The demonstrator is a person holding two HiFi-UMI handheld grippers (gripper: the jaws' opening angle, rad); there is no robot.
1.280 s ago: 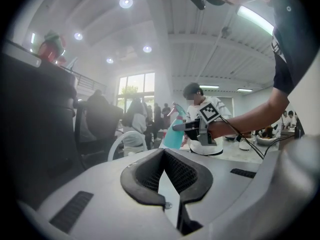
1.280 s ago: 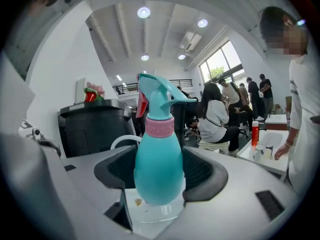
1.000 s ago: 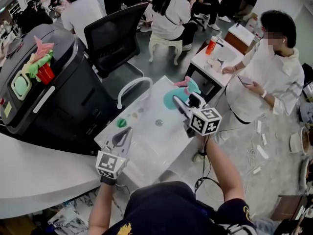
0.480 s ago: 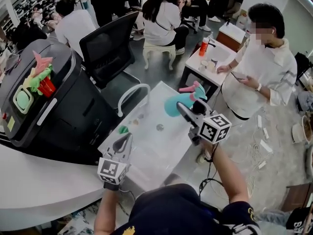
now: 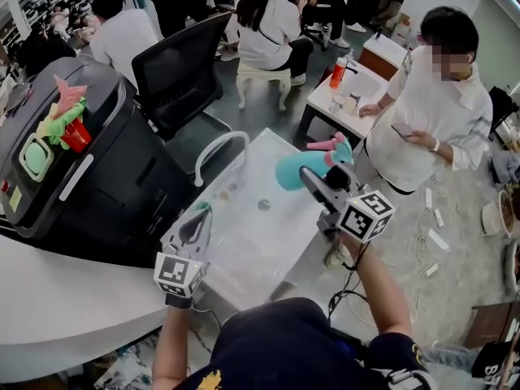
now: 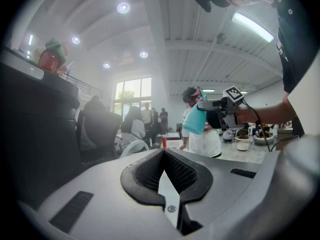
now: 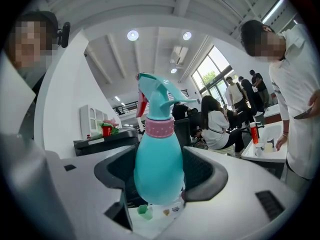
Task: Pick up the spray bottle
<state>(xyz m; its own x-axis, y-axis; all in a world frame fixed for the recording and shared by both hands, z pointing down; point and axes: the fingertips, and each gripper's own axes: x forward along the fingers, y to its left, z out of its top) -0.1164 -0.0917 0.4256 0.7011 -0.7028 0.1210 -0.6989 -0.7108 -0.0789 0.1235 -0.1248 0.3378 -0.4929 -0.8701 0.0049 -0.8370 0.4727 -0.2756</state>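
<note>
In the head view a teal spray bottle (image 5: pixel 294 171) with a pink collar and trigger hangs above the far right of the white table (image 5: pixel 260 246). My right gripper (image 5: pixel 313 181) is shut on its body. The right gripper view shows the bottle (image 7: pixel 159 164) upright between the dark pads (image 7: pixel 207 176), which press on its sides, with the nozzle pointing right. My left gripper (image 5: pixel 197 216) hovers low over the table's left edge, shut and holding nothing. From the left gripper view the bottle (image 6: pixel 195 120) is ahead to the right, off the table.
A big black case (image 5: pixel 89 161) stands left of the table and a black office chair (image 5: pixel 183 63) behind it. A person in white (image 5: pixel 431 112) stands at the right beside a small table (image 5: pixel 349 100). A small green piece (image 7: pixel 145 211) and a round bit (image 5: pixel 262 205) lie on the table.
My right gripper has lifted the spray bottle up off the table and carried it a little to the right. The left gripper has stayed about where it was.
</note>
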